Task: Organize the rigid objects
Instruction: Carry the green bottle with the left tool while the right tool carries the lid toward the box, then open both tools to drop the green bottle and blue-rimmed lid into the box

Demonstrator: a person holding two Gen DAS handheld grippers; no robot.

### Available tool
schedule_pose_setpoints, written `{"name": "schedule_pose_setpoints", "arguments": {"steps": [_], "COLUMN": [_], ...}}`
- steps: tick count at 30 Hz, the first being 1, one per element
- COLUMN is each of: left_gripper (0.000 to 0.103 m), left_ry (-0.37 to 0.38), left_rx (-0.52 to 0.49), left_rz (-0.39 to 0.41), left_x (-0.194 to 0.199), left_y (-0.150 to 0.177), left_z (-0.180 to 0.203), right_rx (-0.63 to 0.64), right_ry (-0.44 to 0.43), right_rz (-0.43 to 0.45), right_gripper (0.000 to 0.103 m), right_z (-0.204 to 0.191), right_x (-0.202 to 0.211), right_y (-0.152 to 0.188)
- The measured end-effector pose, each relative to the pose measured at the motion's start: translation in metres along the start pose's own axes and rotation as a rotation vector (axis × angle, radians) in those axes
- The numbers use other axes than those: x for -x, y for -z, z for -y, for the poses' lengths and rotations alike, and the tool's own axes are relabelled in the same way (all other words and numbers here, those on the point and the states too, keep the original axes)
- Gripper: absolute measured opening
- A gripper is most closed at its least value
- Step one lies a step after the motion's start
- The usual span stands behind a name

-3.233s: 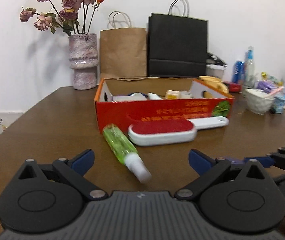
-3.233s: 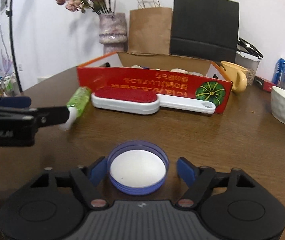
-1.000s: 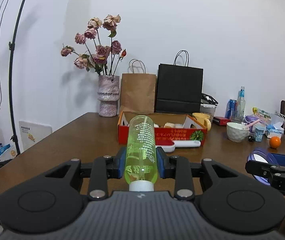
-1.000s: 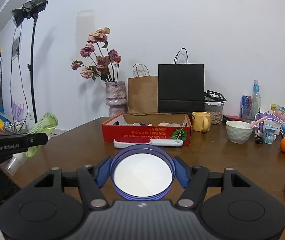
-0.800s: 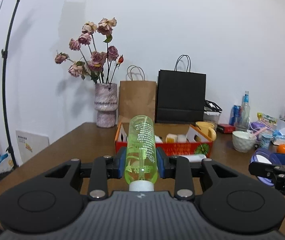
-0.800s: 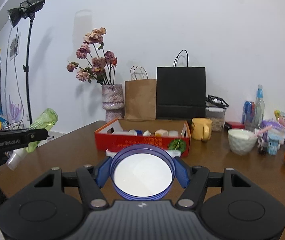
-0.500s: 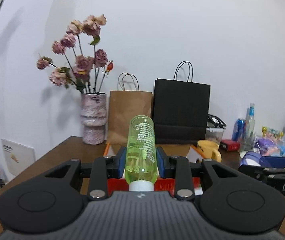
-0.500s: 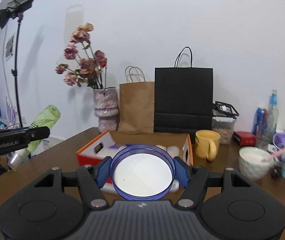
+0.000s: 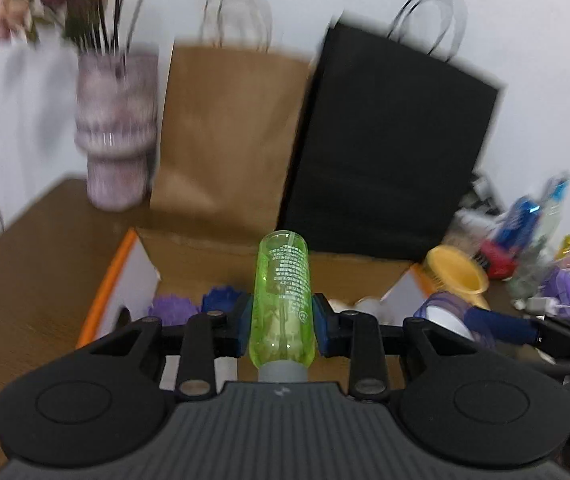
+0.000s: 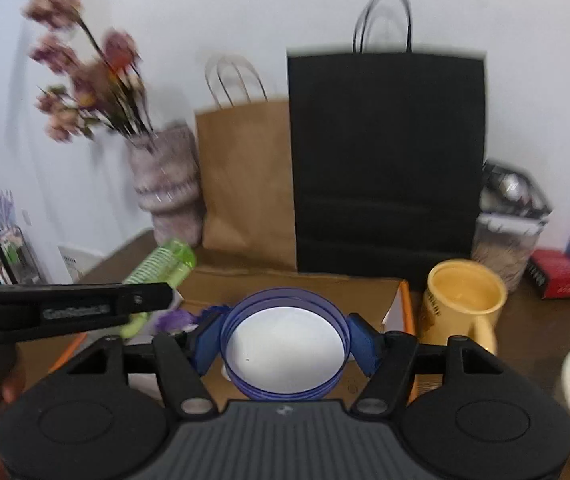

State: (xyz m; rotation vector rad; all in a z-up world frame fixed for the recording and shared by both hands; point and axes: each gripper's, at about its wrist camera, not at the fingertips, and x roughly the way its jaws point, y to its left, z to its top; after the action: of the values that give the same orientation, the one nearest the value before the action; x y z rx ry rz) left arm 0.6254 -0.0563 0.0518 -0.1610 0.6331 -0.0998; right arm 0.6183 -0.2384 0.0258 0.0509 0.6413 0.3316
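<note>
1. Left wrist view: our left tongs [image 9: 281, 326] are clenched on the green bottle [image 9: 282, 296], cap toward the camera, carried above the open cardboard box [image 9: 125, 276] on the tabletop [image 9: 25, 264]. Purple and blue pieces already lie inside; we judge the bottle is not yet dropped.
2. Right wrist view: our right tongs [image 10: 283, 342] grip the blue-rimmed lid [image 10: 285, 350] over the same box, beside the yellow mug [image 10: 461, 300]. Both placements remain.
</note>
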Motion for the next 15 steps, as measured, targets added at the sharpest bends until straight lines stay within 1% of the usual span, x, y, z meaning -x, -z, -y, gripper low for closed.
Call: {"name": "schedule_pose_setpoints", "arguments": {"steps": [2,5,7,8,9,10,12,13,15], "left_gripper": [0.031,0.032,0.032,0.033,0.039,0.049,0.055,0.055,0.056], "left_ry": [-0.021,-0.016,-0.021,-0.030,-0.037,-0.038,-0.026,-0.022,-0.030], "left_rx": [0.030,0.096,0.079,0.072,0.073,0.071,0.077,0.071,0.055], "left_rz": [-0.072,-0.171,-0.199,-0.201,-0.197,-0.194,-0.181,-0.176,-0.158], "left_x": [-0.029,-0.061,-0.073,-0.078,-0.079,-0.079,-0.075,-0.072,-0.062], "left_y": [-0.001,0.006,0.010,0.013,0.014,0.015,0.015,0.014,0.009], "left_z": [-0.004,-0.011,-0.012,-0.012,-0.013,-0.014,-0.015,-0.016,-0.017], "right_rx": [-0.009,0.008,-0.001,-0.016,-0.030,-0.040,-0.035,-0.027,-0.025], "right_ry": [-0.010,0.002,-0.004,-0.013,-0.023,-0.037,-0.071,-0.078,-0.053], "right_rz": [-0.070,-0.126,-0.146,-0.161,-0.179,-0.196,-0.219,-0.216,-0.193], "right_gripper": [0.065,0.065,0.066,0.066,0.066,0.066,0.067,0.072,0.079], "right_z": [0.003,0.000,-0.002,-0.001,-0.001,-0.001,-0.006,-0.008,-0.011], "right_x": [-0.031,-0.063,-0.075,-0.082,-0.088,-0.092,-0.096,-0.094,-0.087], "right_y": [0.002,0.011,0.018,0.021,0.024,0.027,0.029,0.029,0.027]}}
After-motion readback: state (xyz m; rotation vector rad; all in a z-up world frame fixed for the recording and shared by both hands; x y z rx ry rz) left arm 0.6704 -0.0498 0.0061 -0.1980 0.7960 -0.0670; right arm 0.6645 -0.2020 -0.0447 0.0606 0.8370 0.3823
